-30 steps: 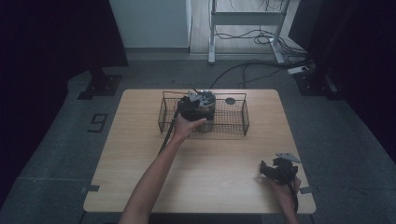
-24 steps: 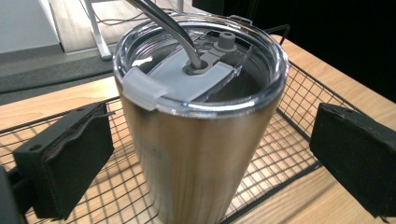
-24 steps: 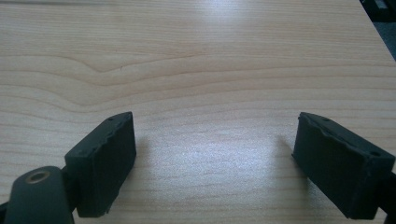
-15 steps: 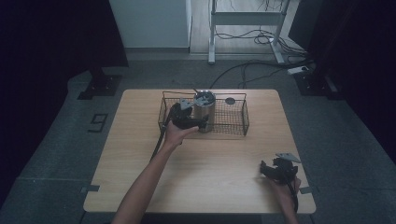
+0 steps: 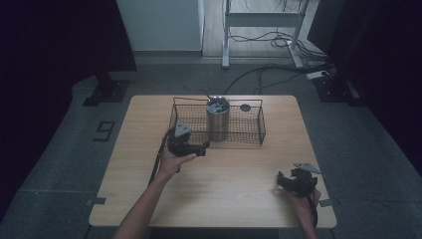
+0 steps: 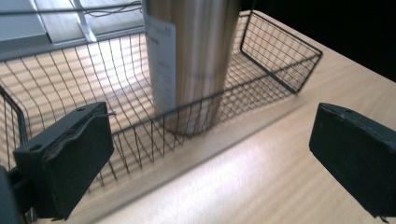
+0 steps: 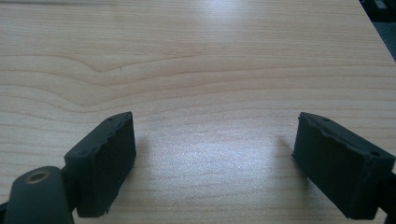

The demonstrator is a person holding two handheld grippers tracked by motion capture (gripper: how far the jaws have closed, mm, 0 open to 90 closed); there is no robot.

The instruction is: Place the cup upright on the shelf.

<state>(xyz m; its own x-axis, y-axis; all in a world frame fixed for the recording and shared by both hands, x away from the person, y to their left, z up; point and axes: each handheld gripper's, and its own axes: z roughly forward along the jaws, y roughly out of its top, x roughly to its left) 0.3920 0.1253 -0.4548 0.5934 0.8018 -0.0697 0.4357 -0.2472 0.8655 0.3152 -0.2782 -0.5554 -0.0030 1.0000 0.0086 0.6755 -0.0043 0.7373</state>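
A steel tumbler (image 5: 218, 118) (image 6: 191, 56) with a dark lid stands upright inside a black wire basket (image 5: 250, 134) (image 6: 280, 60) at the back of the wooden table (image 5: 224, 174). My left gripper (image 5: 200, 146) (image 6: 210, 158) is open just in front of the basket's near wall, a short way from the tumbler, with nothing between its jaws. My right gripper (image 5: 284, 180) (image 7: 215, 163) is open low over bare wood near the table's front right corner, also holding nothing.
A small dark round object (image 5: 245, 107) lies behind the basket near the table's far edge. Beyond the table, cables and a metal frame (image 5: 263, 20) sit on the floor. A black stand base (image 5: 107, 92) is on the floor at the left.
My left gripper let go of the tumbler and drew back toward me out of the basket; the tumbler stays upright in it. The right gripper has not moved.
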